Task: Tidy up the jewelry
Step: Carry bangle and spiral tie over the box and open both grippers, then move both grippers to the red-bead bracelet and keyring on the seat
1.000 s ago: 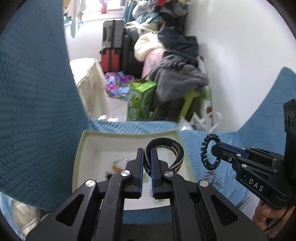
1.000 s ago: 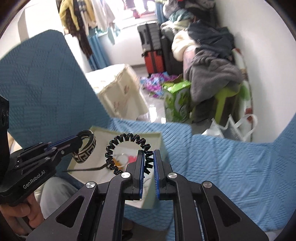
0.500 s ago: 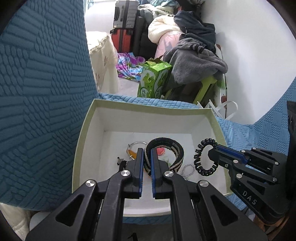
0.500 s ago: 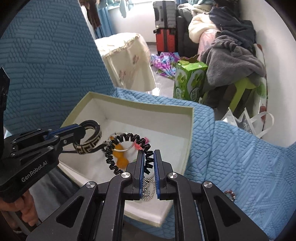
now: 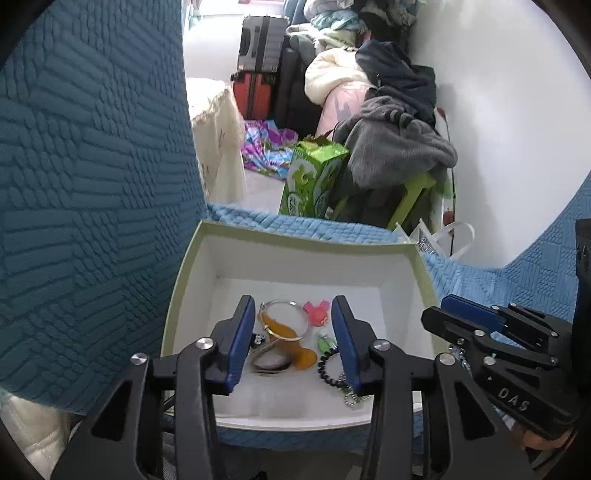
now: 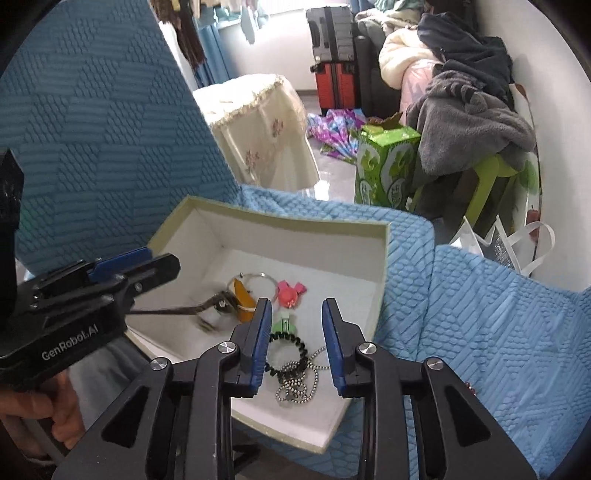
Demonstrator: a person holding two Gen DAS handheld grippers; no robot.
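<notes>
Both grippers — left (image 5: 293, 334) and right (image 6: 297, 334) — hang wide open, holding nothing, over the white box (image 6: 295, 225). Inside lie a black coil band (image 6: 286, 349), a bead chain (image 6: 299, 380) and a pink clip (image 6: 290, 291).

Soft daylight enters from the far window (image 6: 280, 7); strong fisheye bending at dark edges; the falling dark patterned bracelet (image 6: 212, 308) is motion-blurred.

- Shallow cardboard box (image 6: 382, 258): white inside, pale green rim.
- Textured quilted cover (image 6: 498, 314): light blue, woven block pattern.
- Coiled spiral hair tie (image 6: 301, 347): black.
- Ball-bead chain (image 6: 295, 384): silver.
- Small bow-shaped clip (image 6: 290, 291): pink.
- Flat translucent piece (image 5: 291, 336): amber orange.
- Gripper finger pads (image 5: 242, 332): blue on black frames.
- Carton on the floor (image 6: 384, 166): bright green.
</notes>
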